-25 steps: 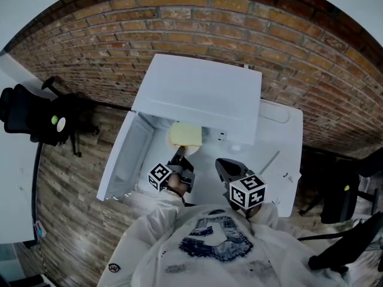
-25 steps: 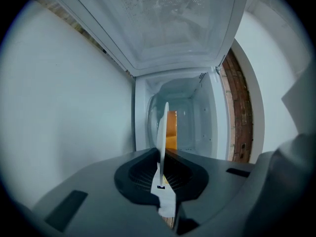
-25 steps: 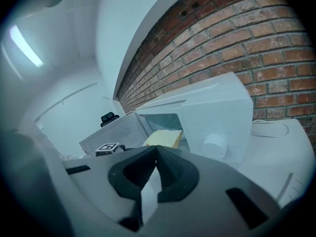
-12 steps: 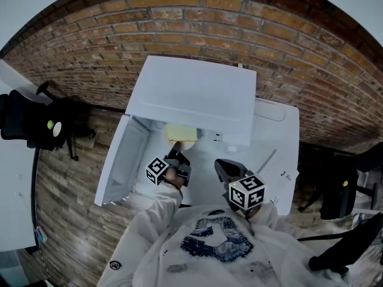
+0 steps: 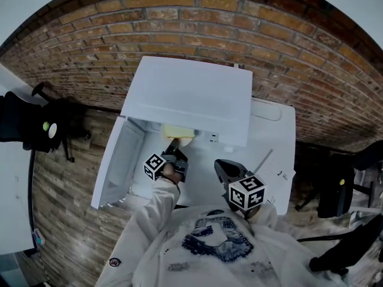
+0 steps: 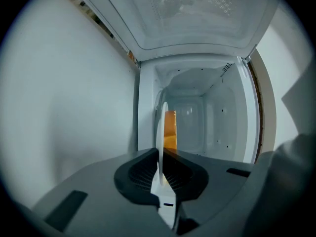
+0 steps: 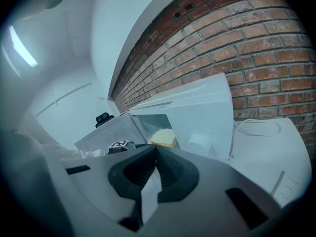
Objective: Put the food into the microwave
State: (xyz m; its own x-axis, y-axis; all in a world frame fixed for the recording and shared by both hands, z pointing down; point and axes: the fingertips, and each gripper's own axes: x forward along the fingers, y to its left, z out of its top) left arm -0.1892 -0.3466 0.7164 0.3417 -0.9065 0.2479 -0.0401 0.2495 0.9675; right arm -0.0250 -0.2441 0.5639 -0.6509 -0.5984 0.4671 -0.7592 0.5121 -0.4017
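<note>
"Is the food (image 5: 178, 131) in yet?"
"Nearly. The left gripper (image 5: 173, 147) clamps its plate (image 6: 160, 132) at the microwave (image 5: 191, 94) mouth; setting down and letting go remain. The right gripper (image 5: 225, 170) waits, closed on nothing."

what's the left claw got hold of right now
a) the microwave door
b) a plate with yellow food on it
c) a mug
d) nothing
b: in the left gripper view the left claw is clamped on the rim of a white plate carrying yellow food, held at the mouth of the open microwave.
</note>
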